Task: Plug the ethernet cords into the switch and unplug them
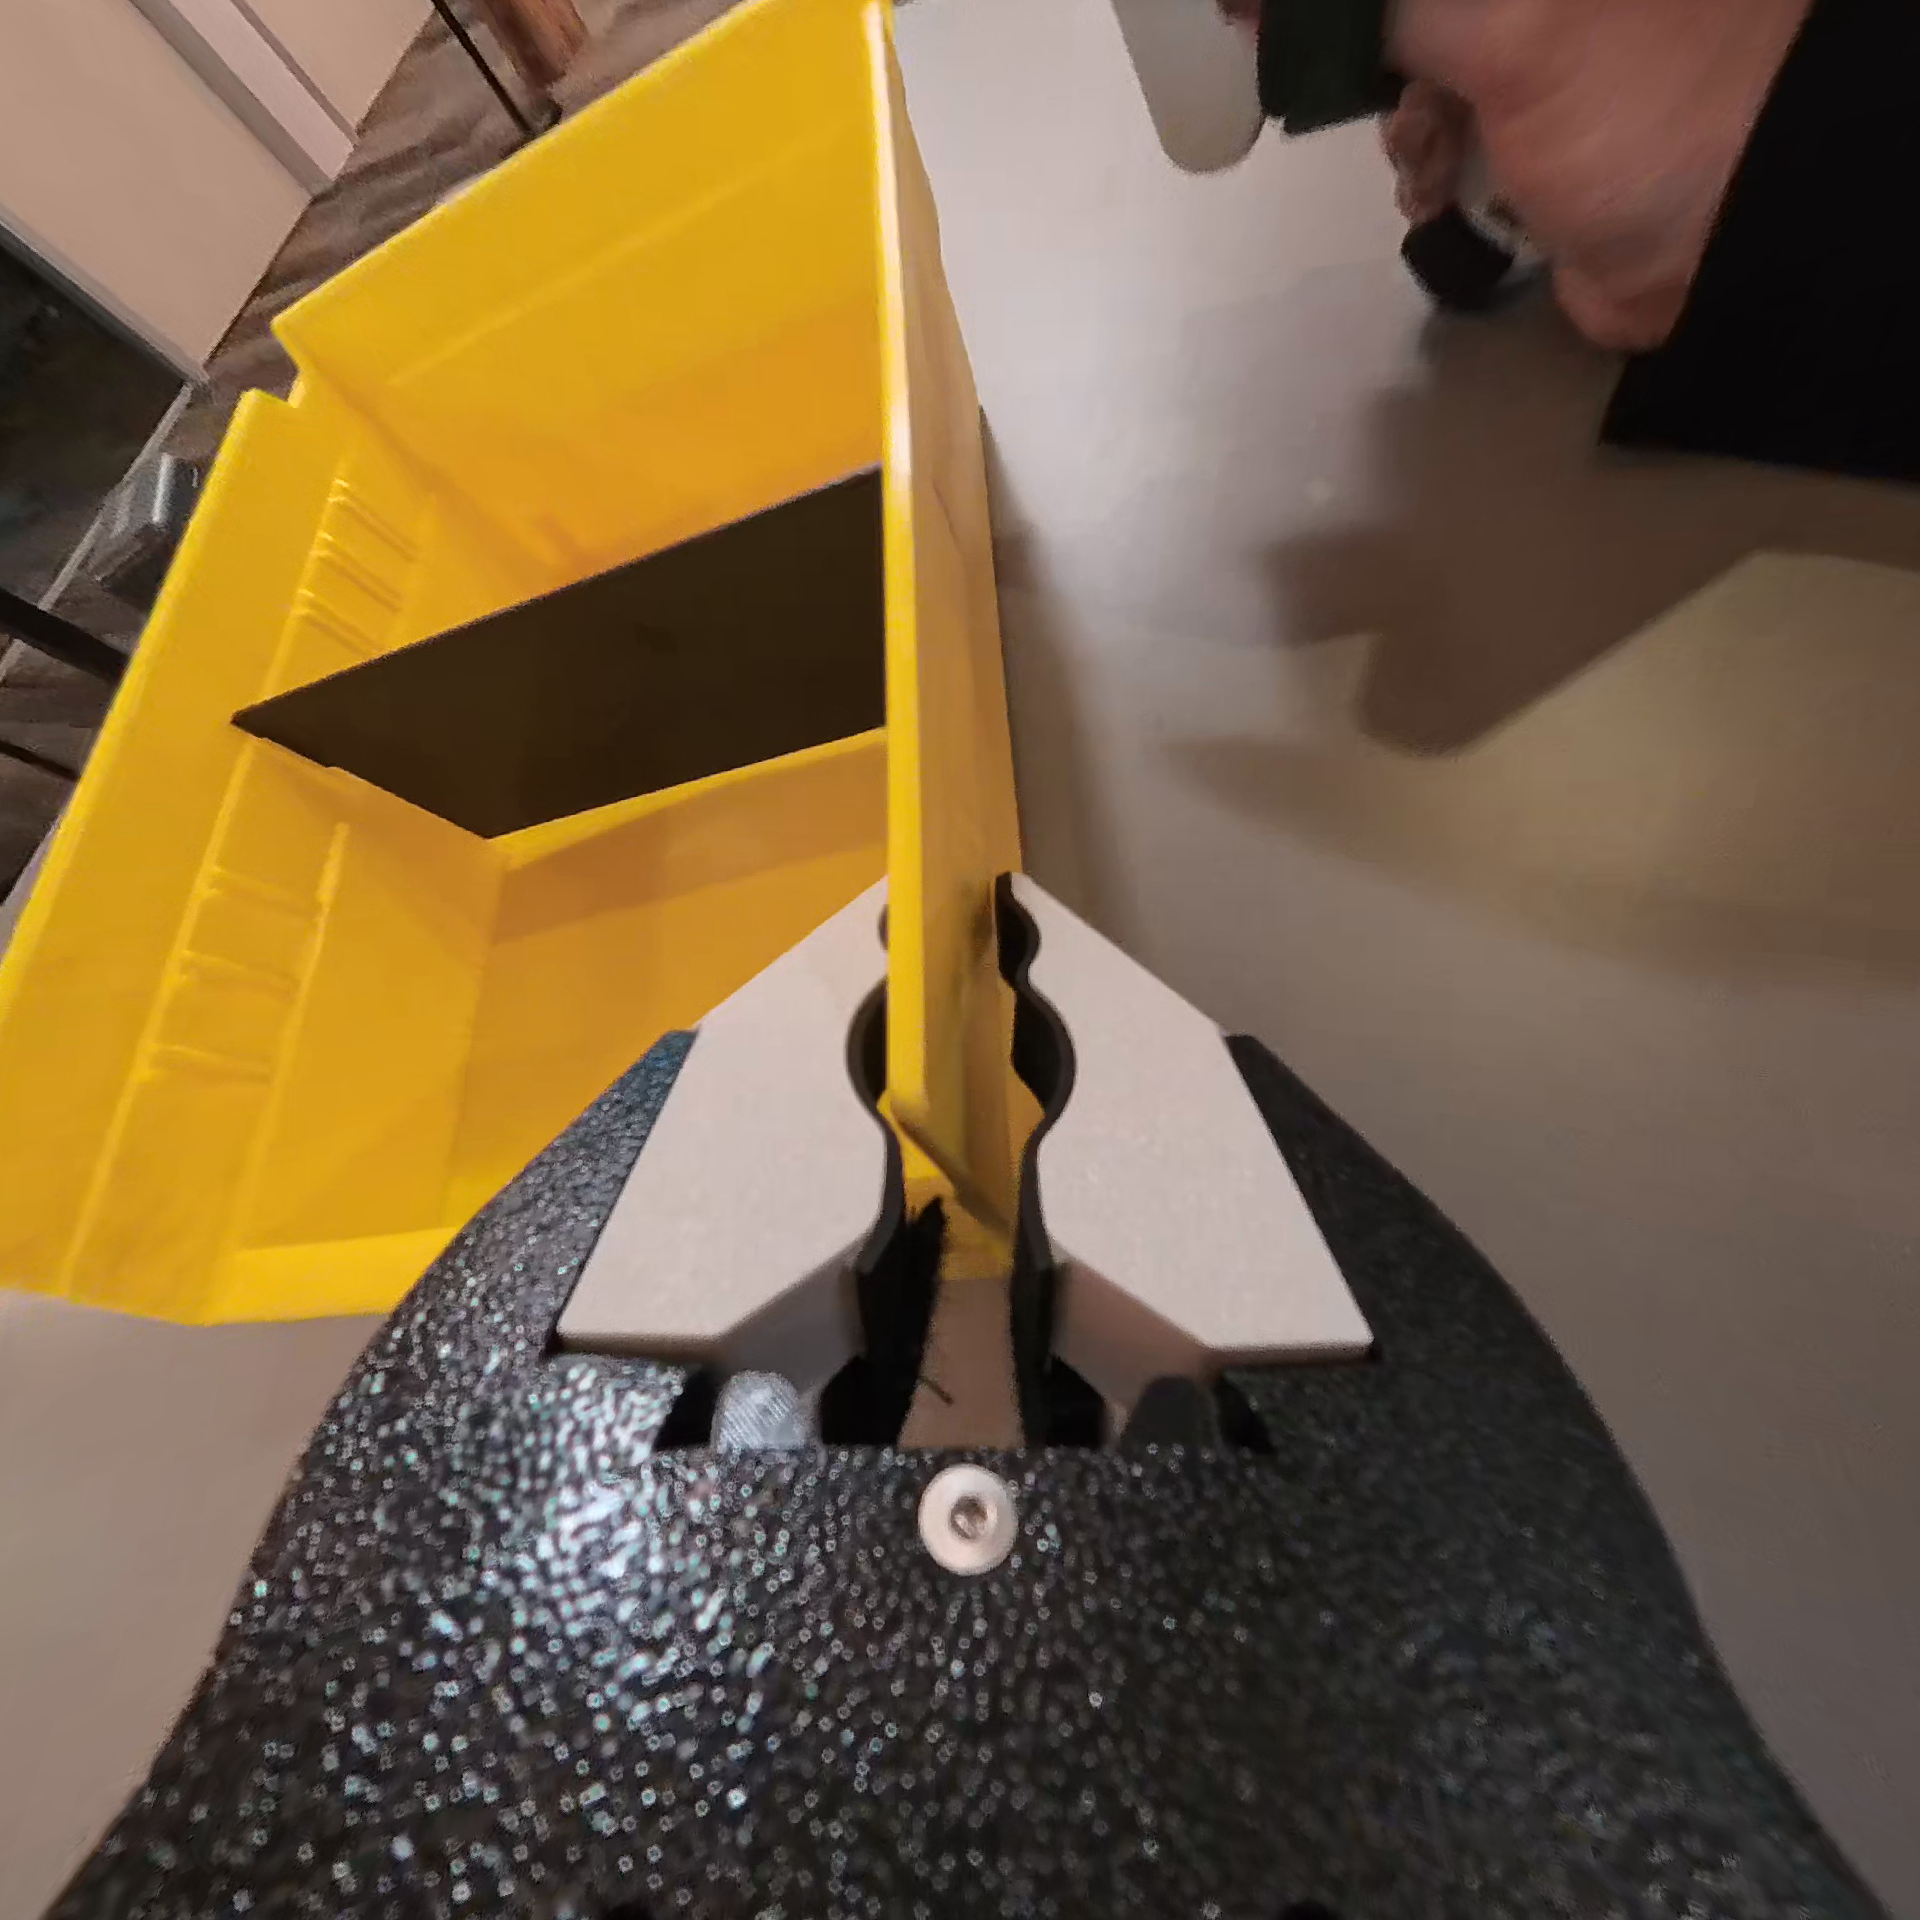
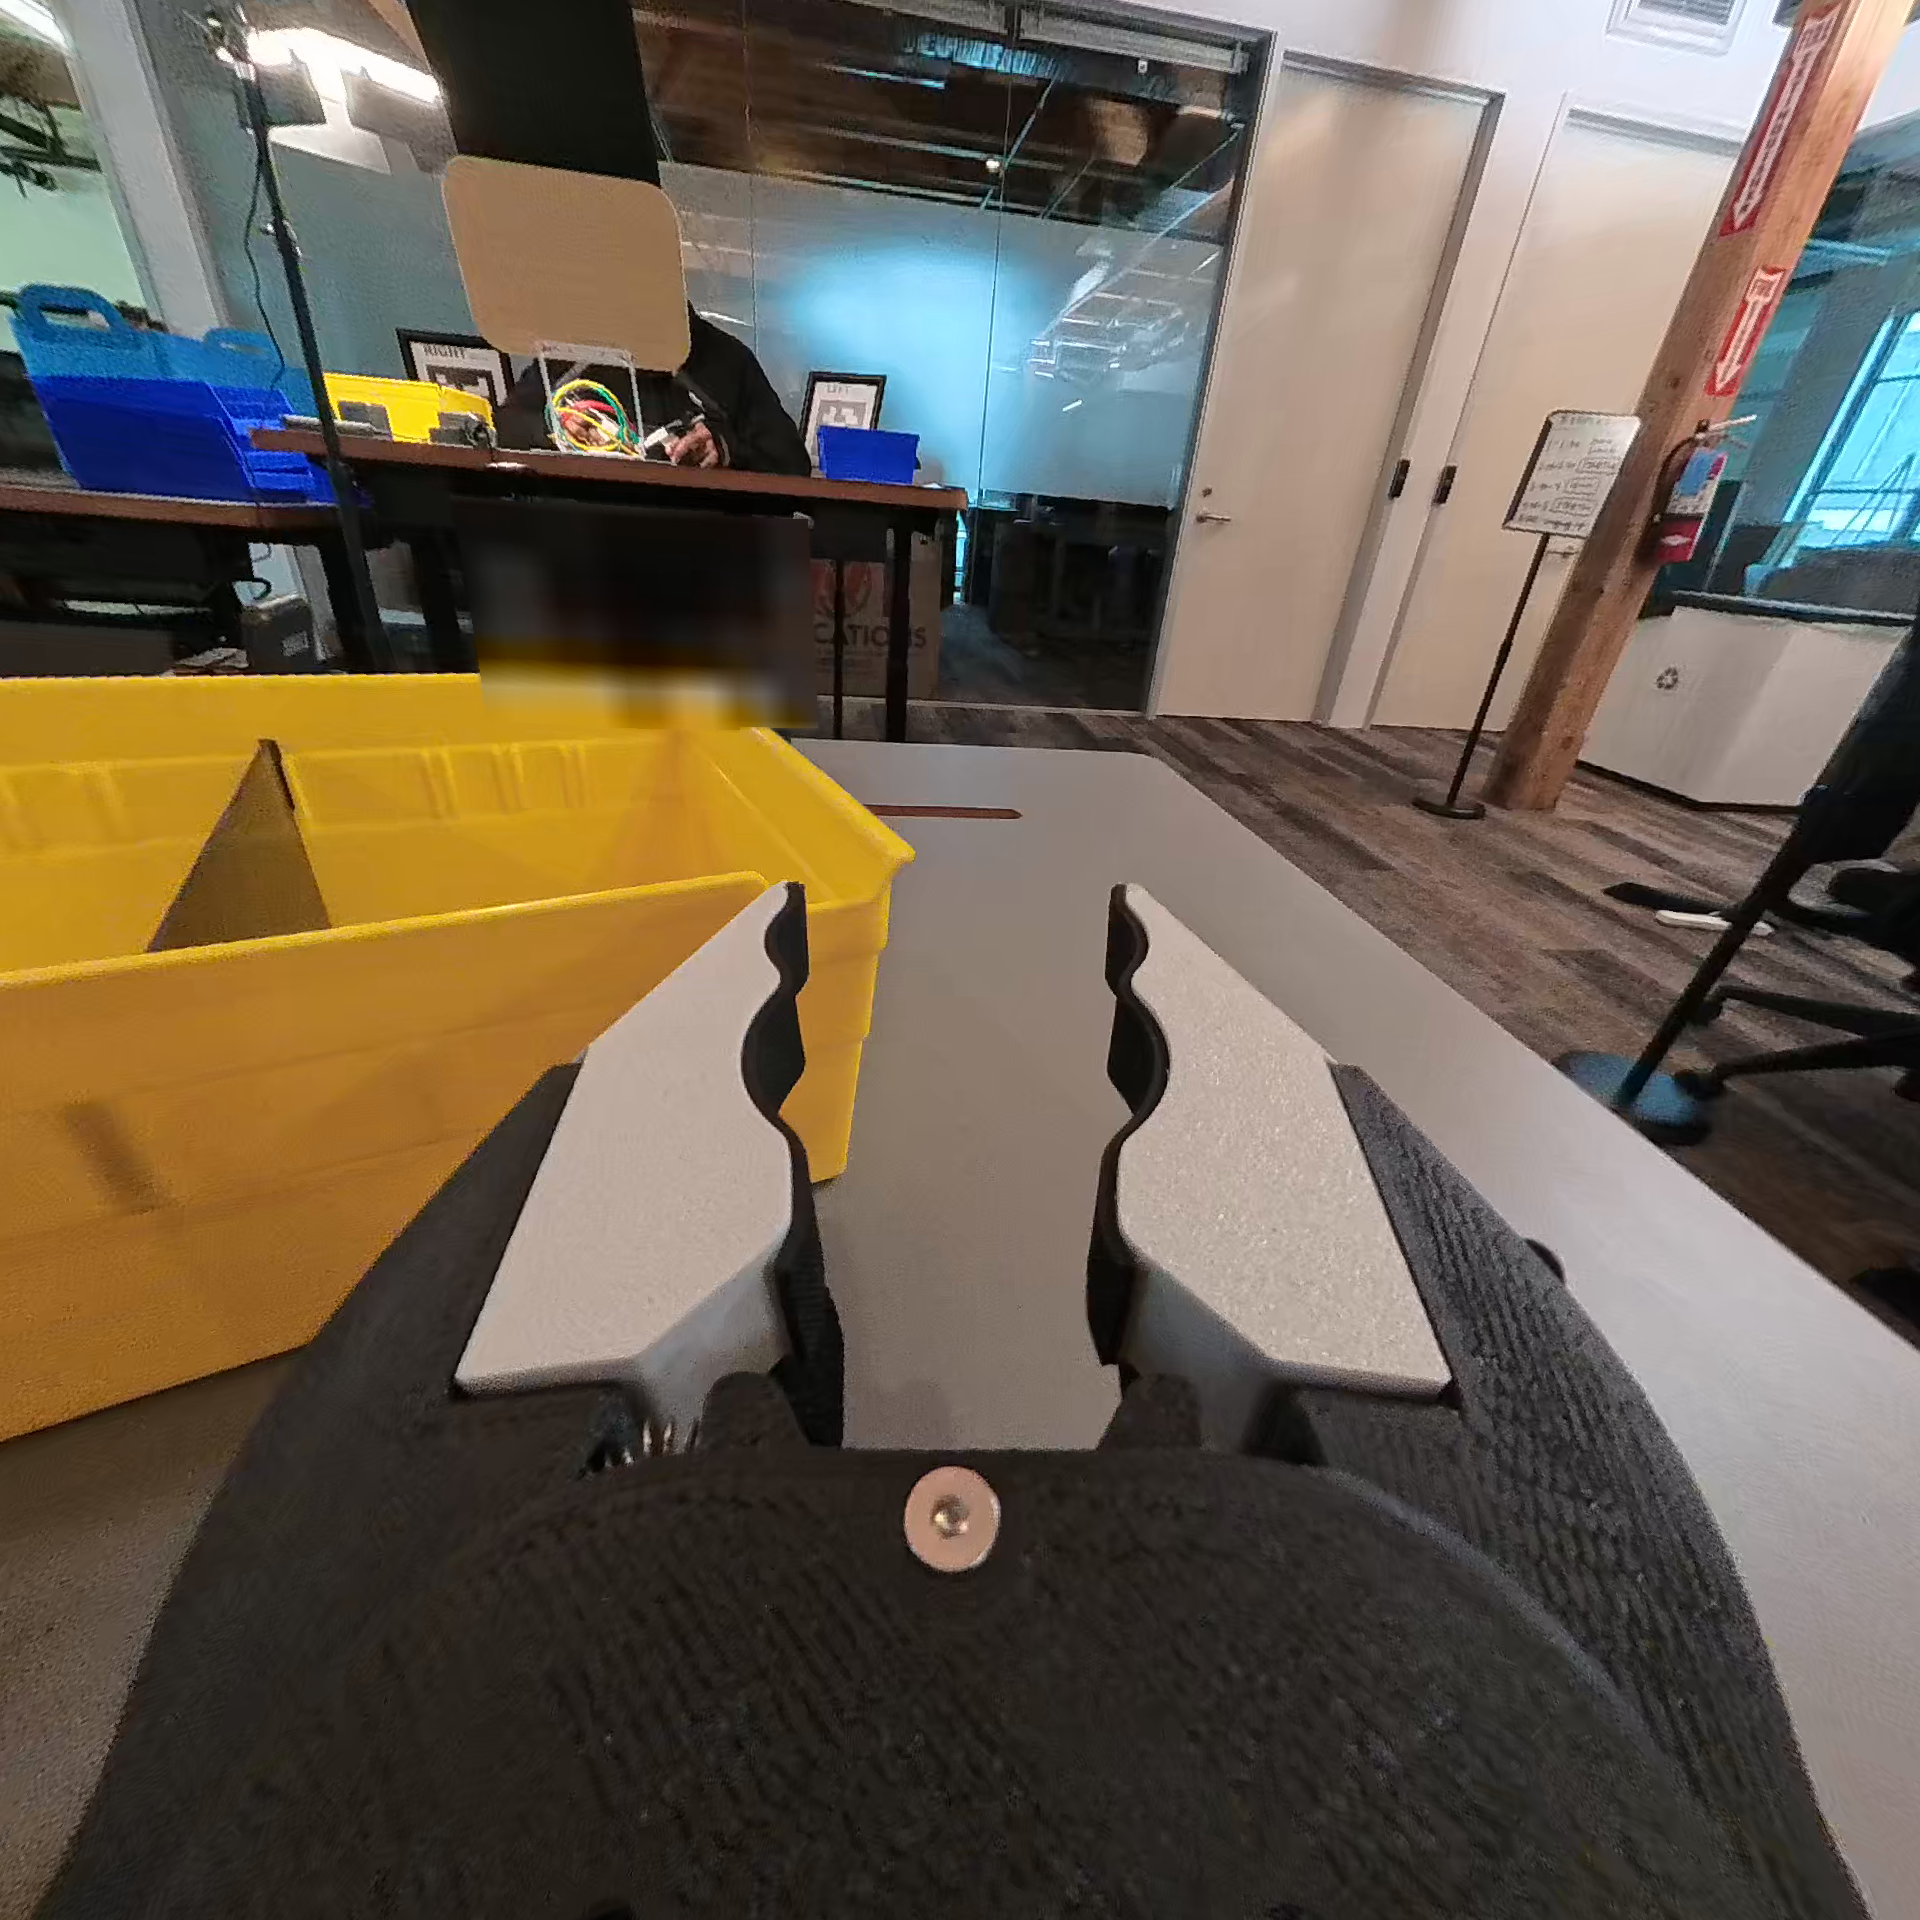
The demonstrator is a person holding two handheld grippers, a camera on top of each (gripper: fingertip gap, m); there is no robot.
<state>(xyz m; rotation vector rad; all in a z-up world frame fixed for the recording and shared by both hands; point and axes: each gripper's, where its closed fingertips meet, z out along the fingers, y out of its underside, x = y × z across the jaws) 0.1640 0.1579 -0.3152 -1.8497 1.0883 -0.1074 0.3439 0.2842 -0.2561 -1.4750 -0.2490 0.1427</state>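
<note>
While the grey table [image 2: 1039,1039] carries the scene, the biggest thing on it is the yellow bin [image 1: 582,343], split by a dark divider [image 1: 582,675] into compartments that look bare as far as they show. The left gripper [image 1: 940,914] is pinched onto the bin's near wall, its pale fingers [image 1: 769,1122] pressed to either side of the thin yellow edge. The right gripper [image 2: 956,904] hangs spread and holds nothing, low over bare tabletop just beside the bin's corner. In the left wrist view a hand [image 1: 1621,187] shows at the top right, holding something black and white that is too blurred and too far cut off to name.

By my reading this is handling of the bin, not plugging or unplugging. Neither the switch nor any ethernet cord shows on this table in either view, so where they are I cannot tell. The next move likely calls for setting the bin steady and letting go of its wall. Much of the bin's floor is hidden behind its walls.
</note>
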